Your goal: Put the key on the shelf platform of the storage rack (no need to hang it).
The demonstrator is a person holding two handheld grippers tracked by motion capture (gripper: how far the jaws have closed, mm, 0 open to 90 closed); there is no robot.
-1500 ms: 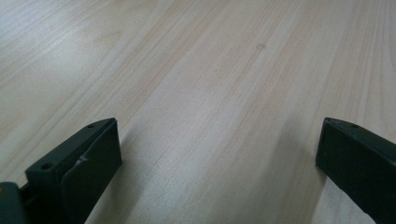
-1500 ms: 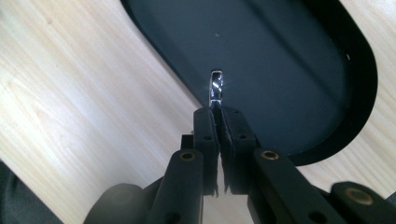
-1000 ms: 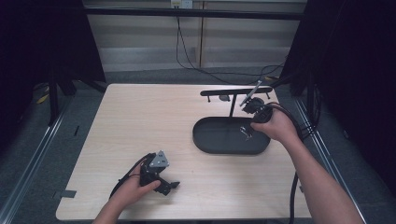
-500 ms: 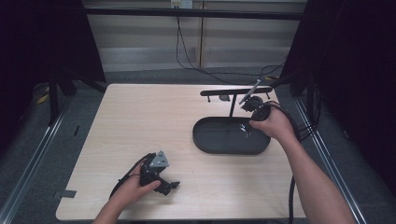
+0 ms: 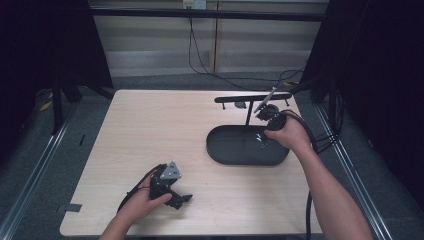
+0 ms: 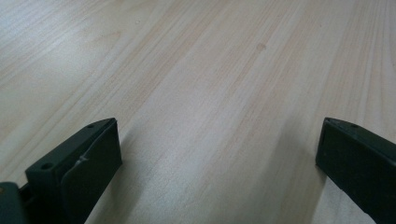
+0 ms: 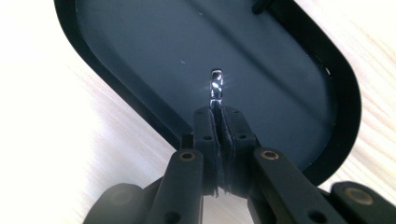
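- Over the black oval tray (image 5: 220,150) at the right of the table (image 5: 150,130), the right gripper (image 7: 216,109) has its jaws closed on a small shiny metal piece (image 7: 215,86), possibly a ring or clip; glare makes its form hard to confirm.
- The piece stands upright from the jaw tips, above the tray floor, near the stand (image 5: 248,112) with its crossbar.
- Judgement: if the piece is to hang on the crossbar, the grip should stay firm and the hand rise squarely, clear of the post, so the piece does not twist between the pads.
- The left gripper (image 5: 172,192) rests low at the table's near edge, jaws wide apart, nothing between them.
- The right gripper view settles the grip and the shiny piece; in the high view the hand (image 5: 287,135) covers them.
- The high view supplies the layout: tray, stand, and the two grippers well apart.
- The left gripper view adds bare wood grain between its jaws.
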